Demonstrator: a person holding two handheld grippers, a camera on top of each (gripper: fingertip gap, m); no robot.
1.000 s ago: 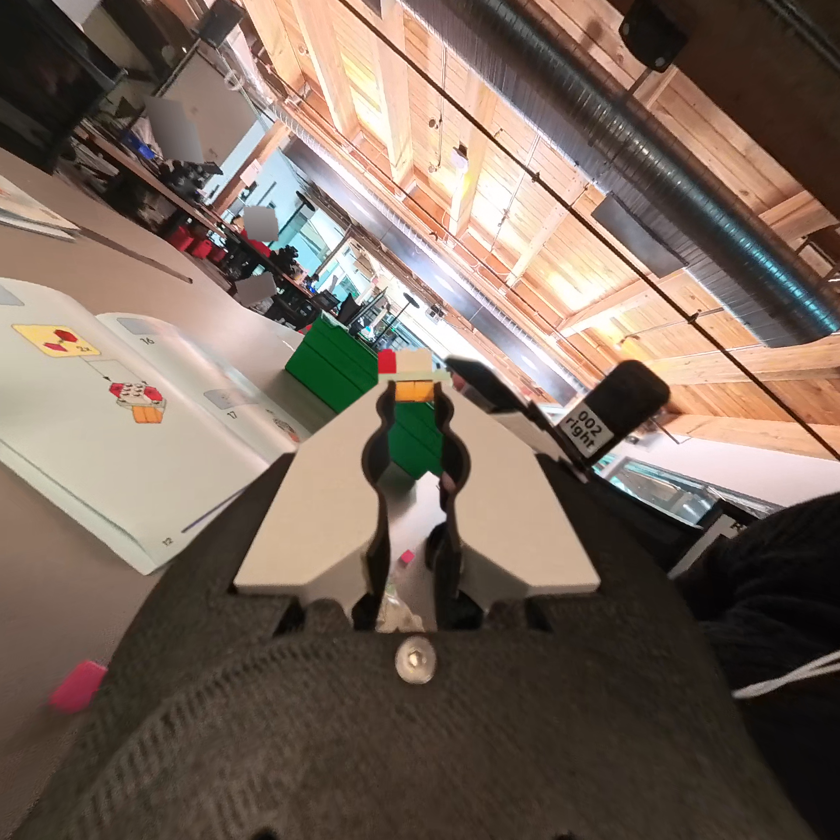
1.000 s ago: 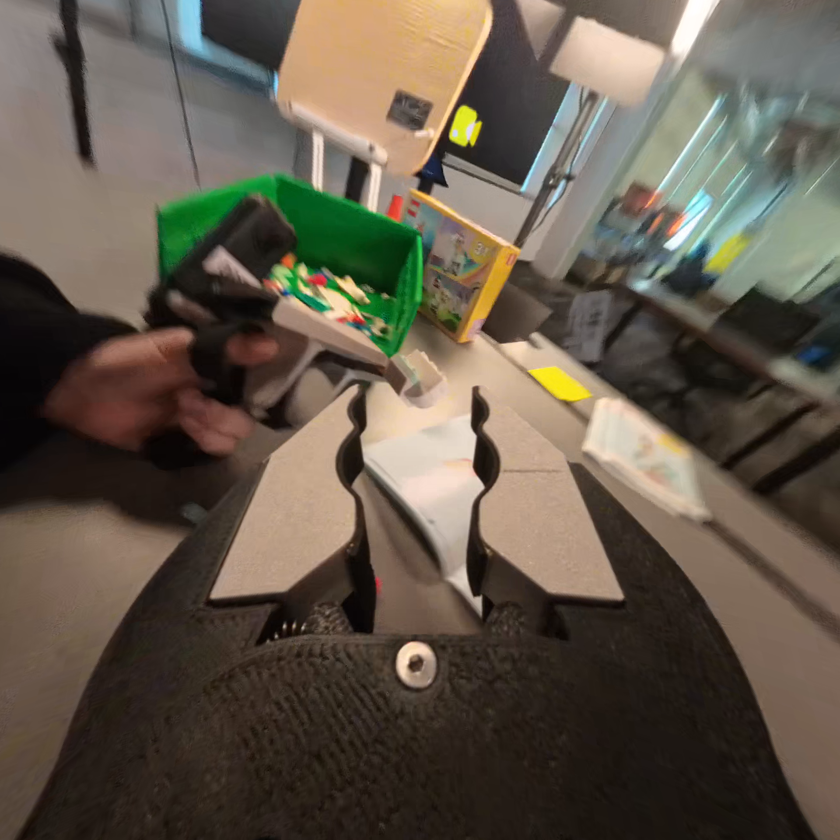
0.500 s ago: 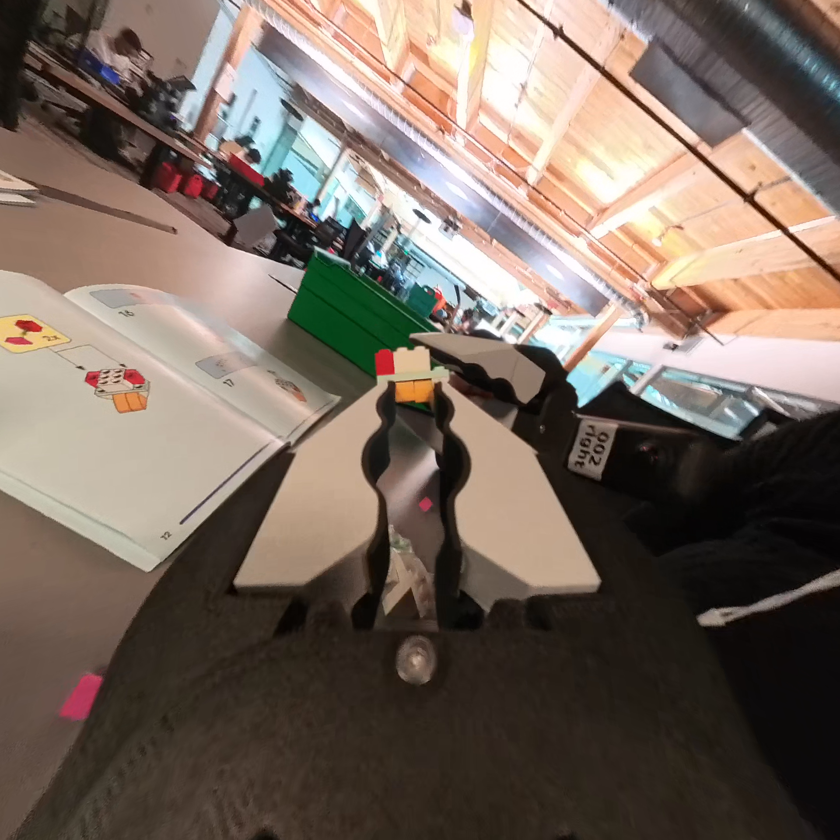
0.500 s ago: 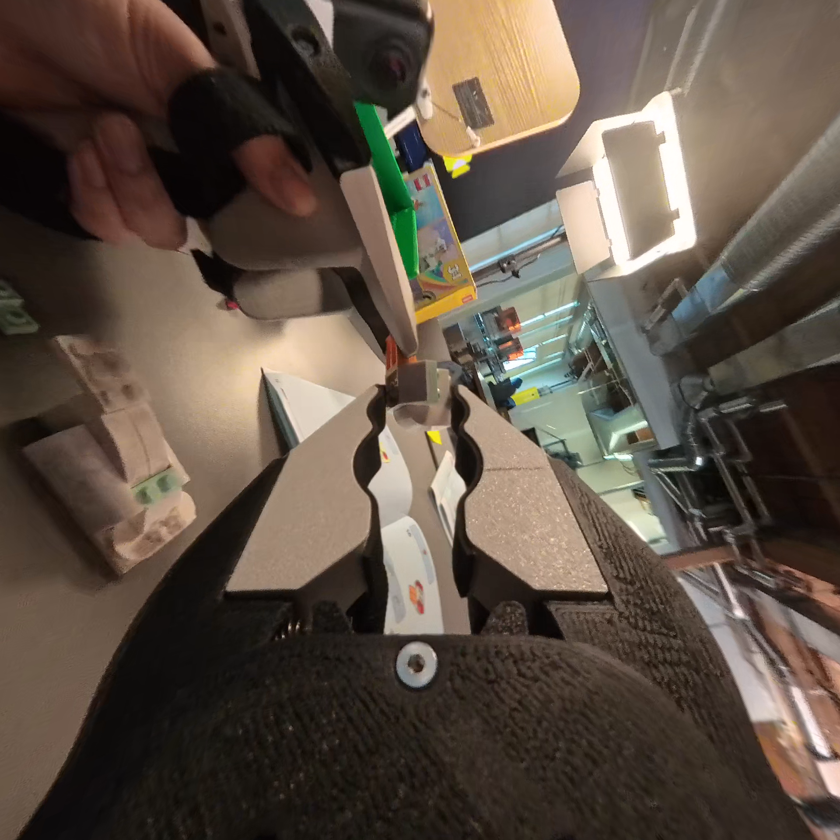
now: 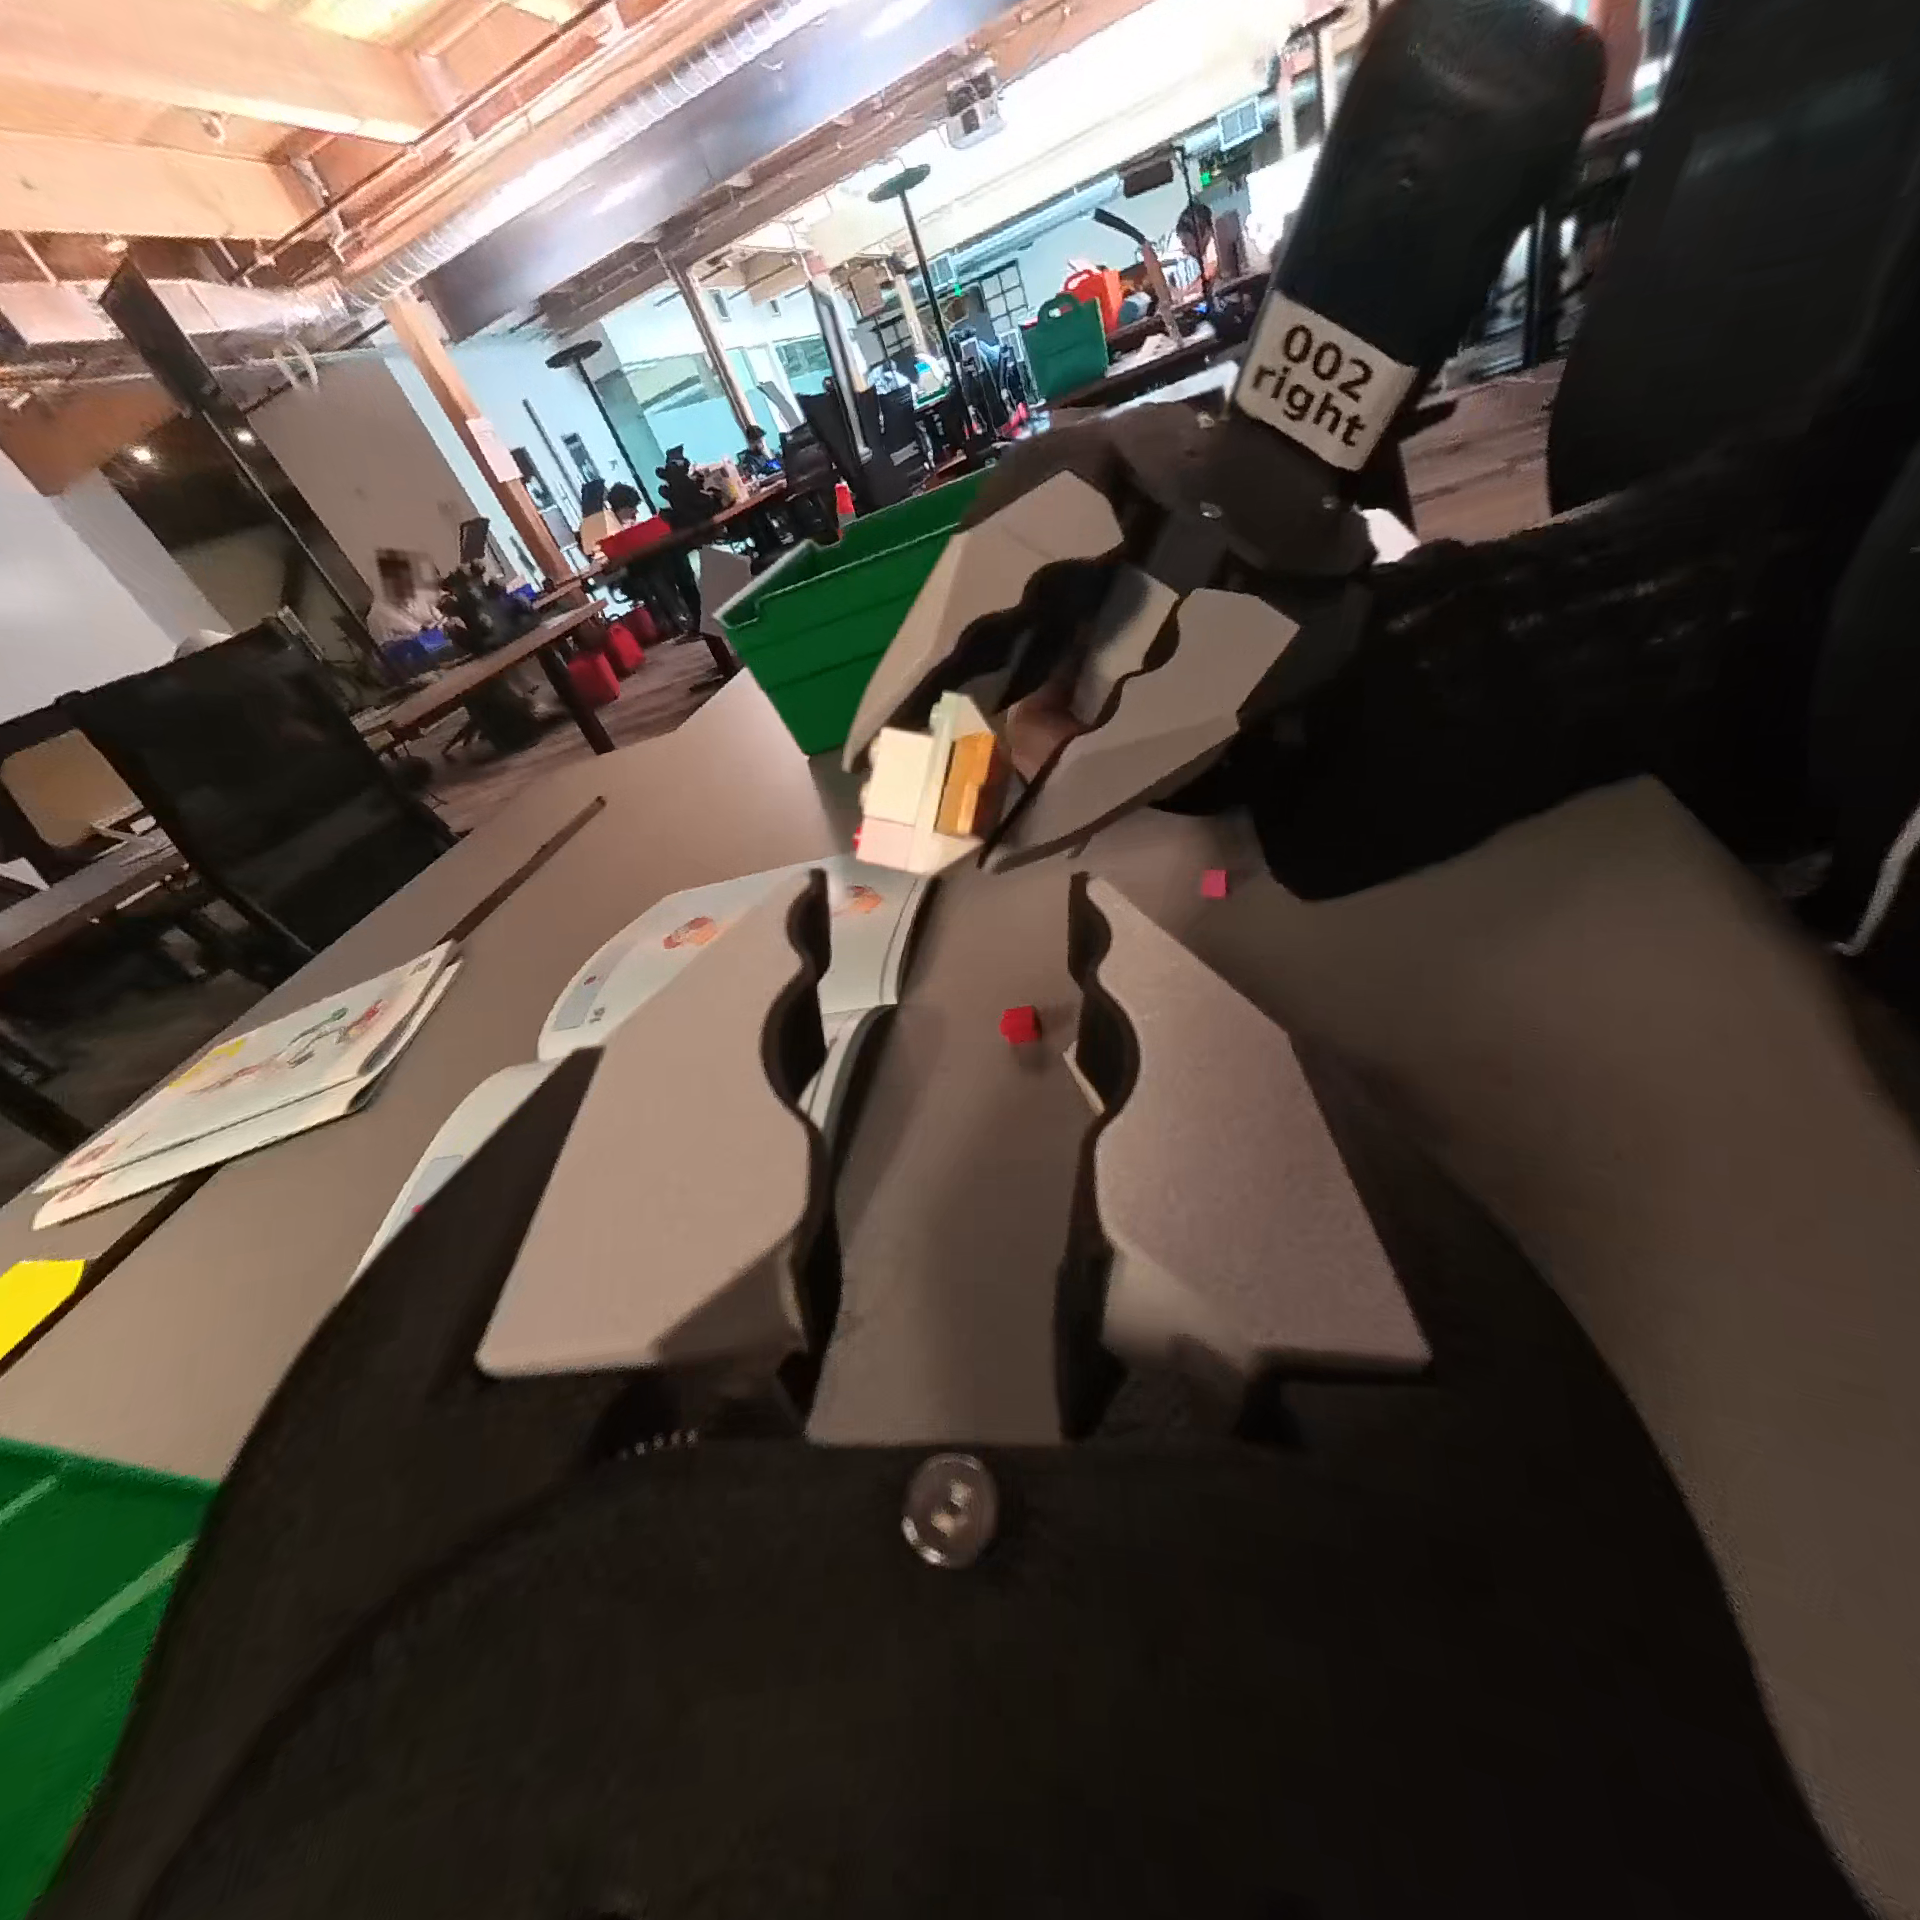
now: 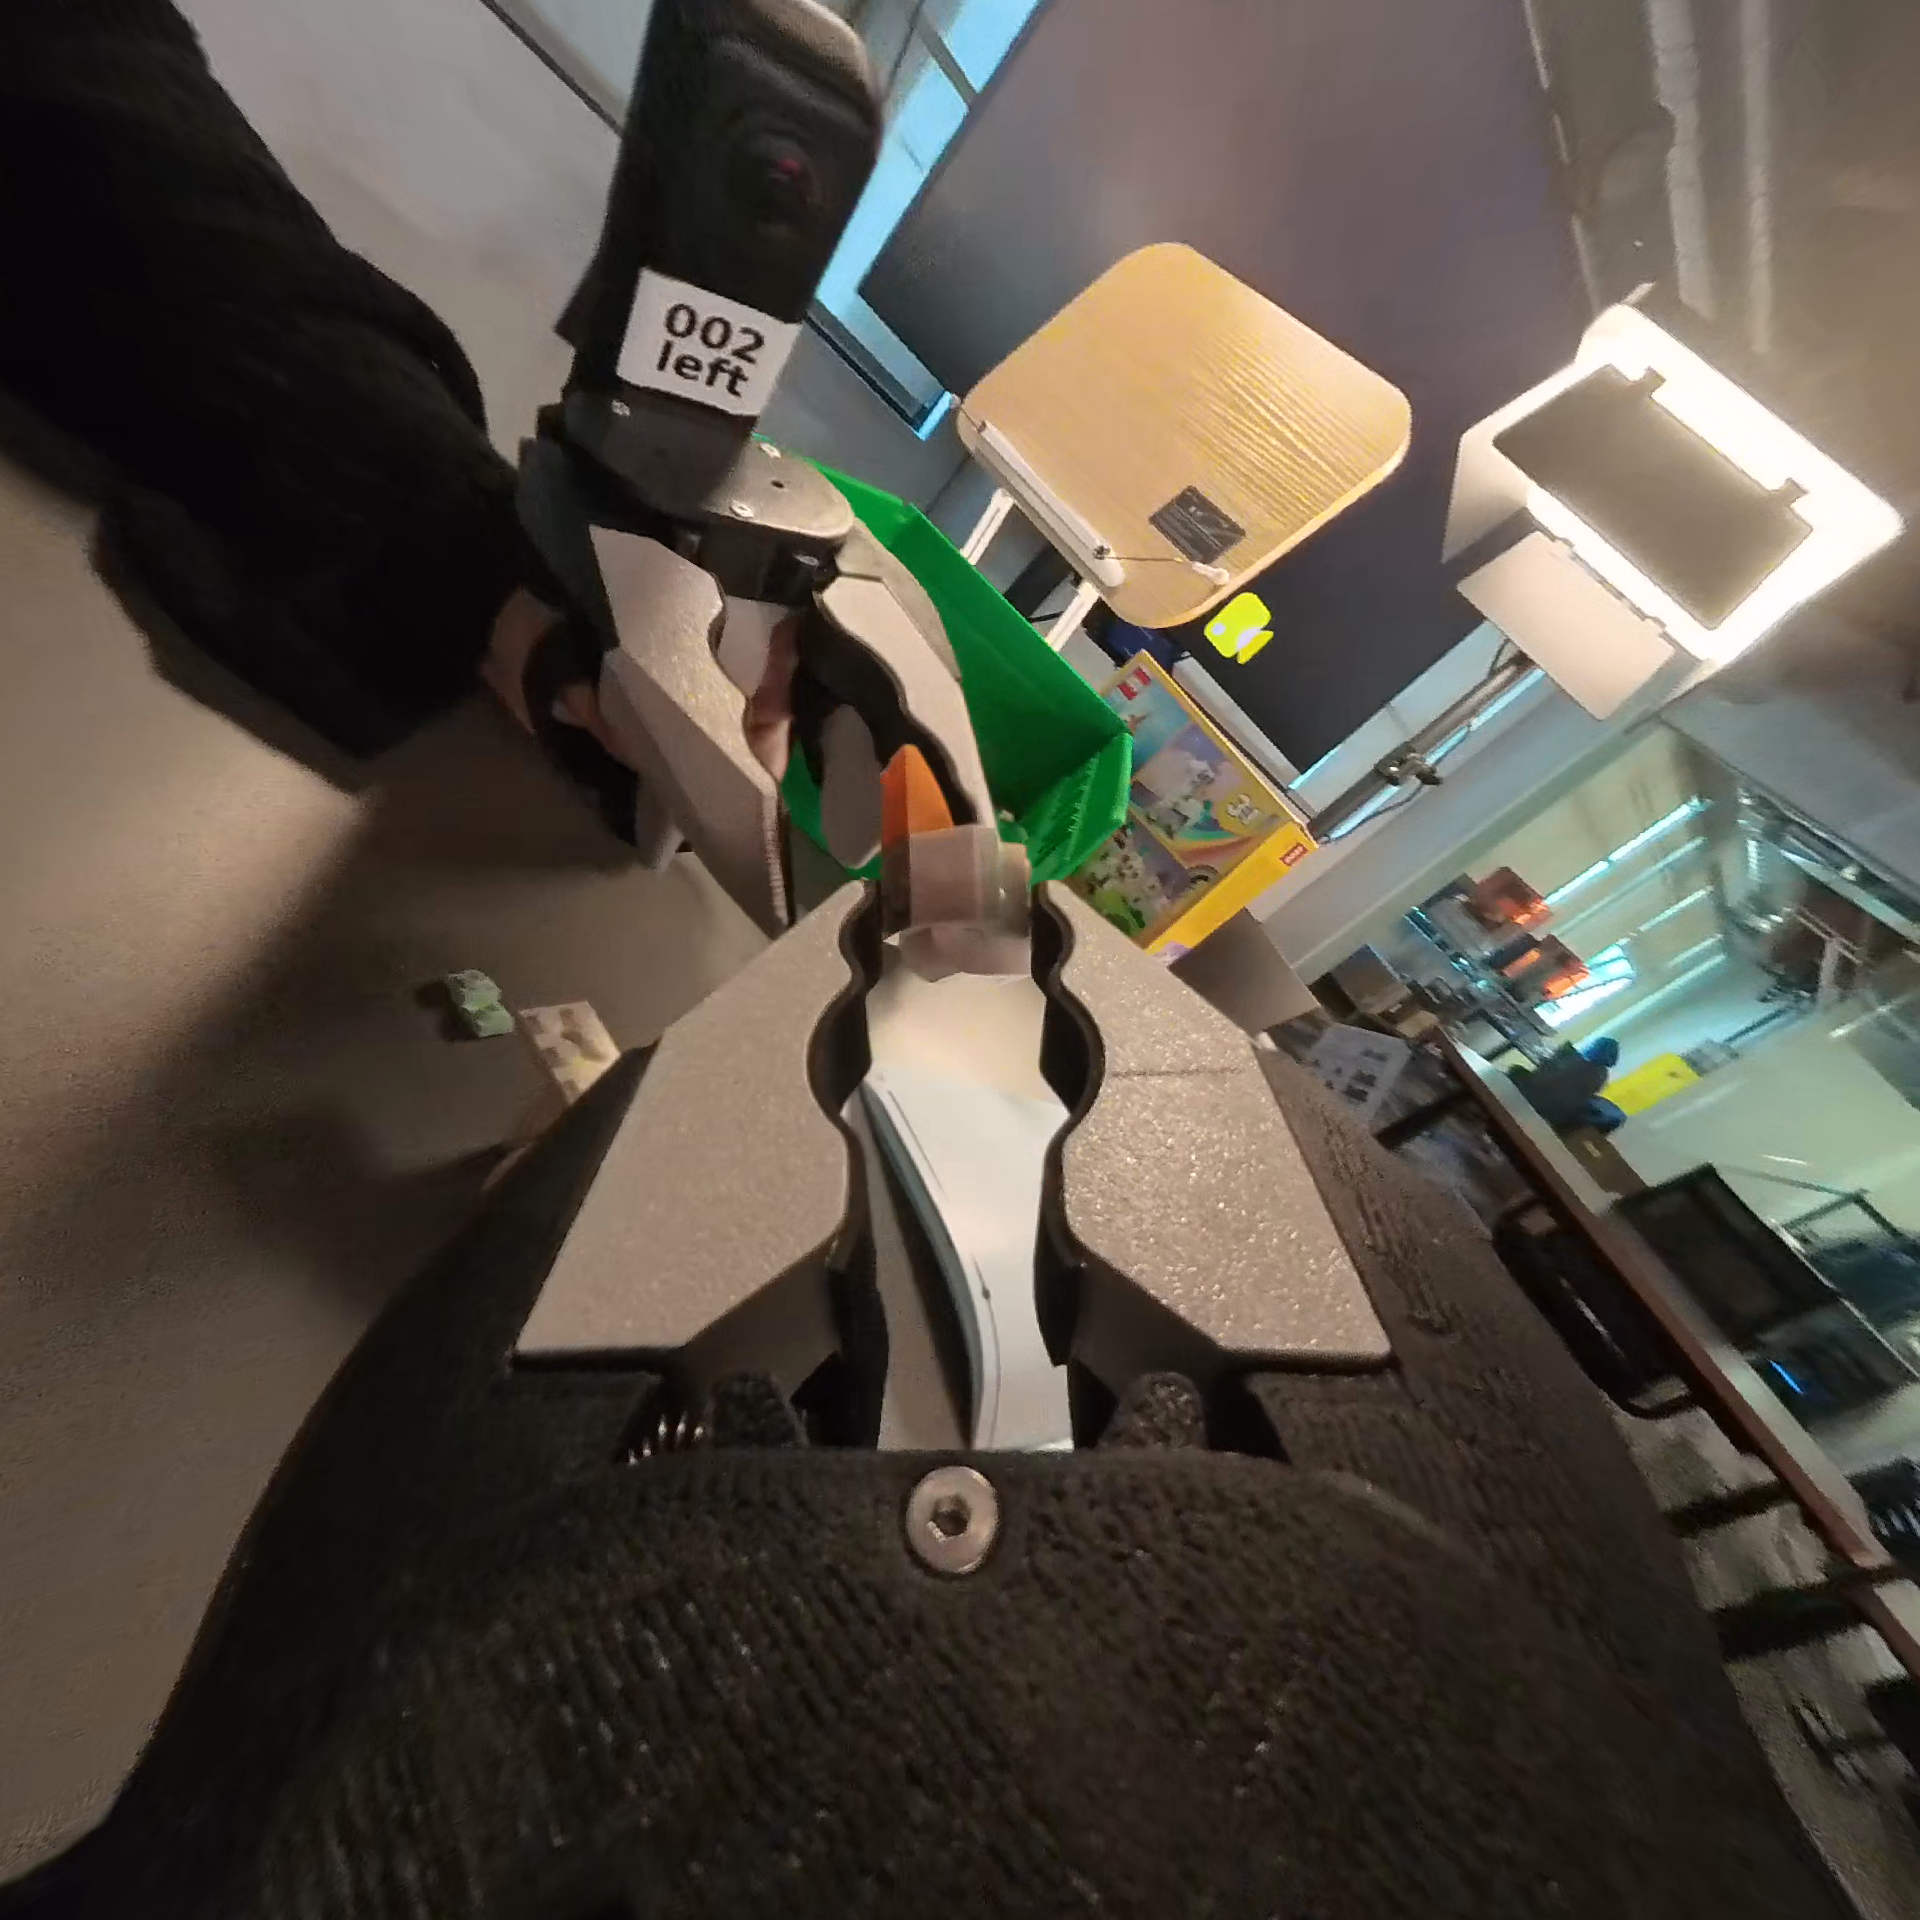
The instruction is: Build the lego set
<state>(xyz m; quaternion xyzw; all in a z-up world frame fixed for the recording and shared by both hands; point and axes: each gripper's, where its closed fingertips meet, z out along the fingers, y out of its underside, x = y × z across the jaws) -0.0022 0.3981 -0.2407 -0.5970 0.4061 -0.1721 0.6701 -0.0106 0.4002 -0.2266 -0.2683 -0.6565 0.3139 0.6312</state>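
A small lego assembly of white, orange and pale green bricks sits between the fingertips of my right gripper, which is shut on it in the air above the table. In the left wrist view the assembly shows in the right gripper, just beyond my left gripper. My left gripper is open and empty. Its grey fingers stand wide on either side of the assembly's far end. An open instruction booklet lies on the table below.
A green bin stands behind, with a yellow lego box beside it. Another green bin is at the near left. A red brick, a pink brick, a pale green piece and a second booklet lie on the table. The grippers are tip to tip, or close to it. About 9 cm separates my left fingertips from the pale green piece.
My left gripper held the assembly and has opened and let go. My right gripper came in, closed on the assembly and now holds it. Both grippers tilted down towards the table.
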